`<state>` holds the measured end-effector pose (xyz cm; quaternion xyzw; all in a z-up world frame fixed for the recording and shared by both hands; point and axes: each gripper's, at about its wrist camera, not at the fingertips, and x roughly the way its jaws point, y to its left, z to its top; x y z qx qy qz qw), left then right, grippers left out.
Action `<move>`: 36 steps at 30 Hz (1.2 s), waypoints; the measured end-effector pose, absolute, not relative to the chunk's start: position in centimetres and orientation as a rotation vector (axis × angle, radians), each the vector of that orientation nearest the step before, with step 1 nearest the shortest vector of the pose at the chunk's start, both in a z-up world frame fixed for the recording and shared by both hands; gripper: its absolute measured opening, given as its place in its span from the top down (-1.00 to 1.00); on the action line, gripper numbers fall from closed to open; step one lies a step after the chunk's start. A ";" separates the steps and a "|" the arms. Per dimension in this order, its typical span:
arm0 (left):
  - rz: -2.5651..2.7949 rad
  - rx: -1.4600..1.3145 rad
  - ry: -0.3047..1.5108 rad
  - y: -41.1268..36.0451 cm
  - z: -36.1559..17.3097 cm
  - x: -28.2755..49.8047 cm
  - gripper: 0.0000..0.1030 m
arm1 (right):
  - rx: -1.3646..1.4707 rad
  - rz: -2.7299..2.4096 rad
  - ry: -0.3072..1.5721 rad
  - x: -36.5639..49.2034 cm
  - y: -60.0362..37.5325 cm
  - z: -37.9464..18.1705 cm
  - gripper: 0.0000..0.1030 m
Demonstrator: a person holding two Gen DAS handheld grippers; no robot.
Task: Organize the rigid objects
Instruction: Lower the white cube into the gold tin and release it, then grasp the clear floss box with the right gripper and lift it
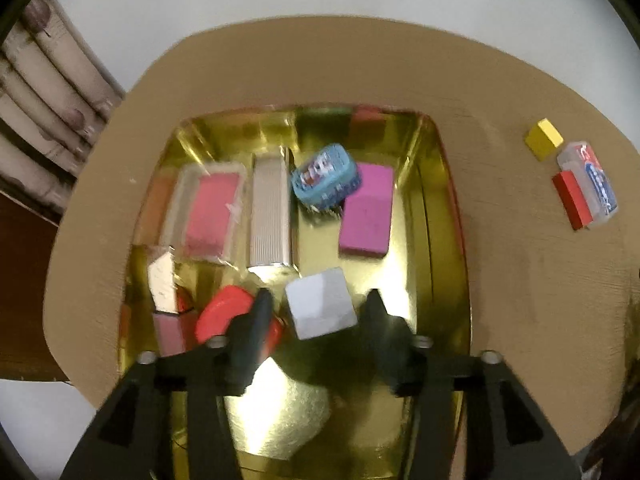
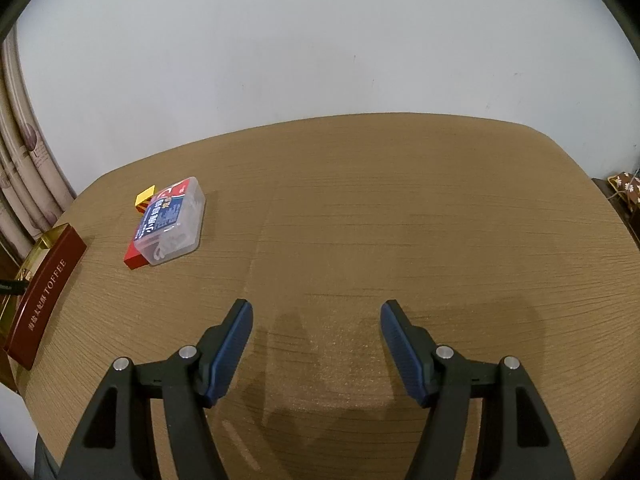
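1. Left tongs (image 1: 316, 312) hang parted over the gold-lined tin tray (image 1: 448, 240); the white-grey cube (image 1: 320, 306) sits between them, pads apparently clear of it (released, I judge).
2. Risk: lifting out skewed clips the red round piece (image 1: 224, 312) at the left finger, or nudges the cube.
3. Right tongs (image 2: 316, 320) spread wide, empty, over bare tabletop (image 2: 400, 220).
4. Left outside: clear plastic box with blue label (image 2: 170, 224), red block (image 2: 134, 260), yellow cube (image 2: 145, 196), bunched together; grabbing one may drag its neighbours.
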<state>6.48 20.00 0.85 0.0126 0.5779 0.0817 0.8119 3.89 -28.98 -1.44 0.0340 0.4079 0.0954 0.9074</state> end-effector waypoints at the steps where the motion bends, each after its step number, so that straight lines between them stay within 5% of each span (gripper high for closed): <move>1: 0.192 0.043 1.210 20.1 1.8 6.0 -0.05 | 0.071 0.197 0.843 3.9 -29.0 -1.5 -0.33; 4: 0.215 0.036 1.099 18.9 5.2 4.3 -0.09 | 0.070 0.194 0.846 3.8 -29.0 -1.5 -0.33; 6: 0.203 0.029 1.020 17.6 7.3 2.2 -0.46 | 0.068 0.192 0.848 3.9 -29.0 -1.5 -0.33; 9: 0.138 0.040 0.918 14.6 9.9 -1.7 -0.71 | 0.063 0.188 0.852 4.0 -29.0 -1.6 -0.33; 21: -0.042 0.088 0.977 5.6 4.9 -13.2 -0.74 | 0.024 0.349 0.901 6.0 -23.7 2.6 -0.34; 26: -0.046 0.099 1.005 5.9 2.8 -14.4 -0.74 | 0.033 0.445 0.980 10.6 -17.8 5.9 -0.36; 36: -0.064 -0.050 1.079 9.2 0.4 -13.7 -0.74 | -0.116 0.385 1.183 16.3 -11.5 3.1 -0.36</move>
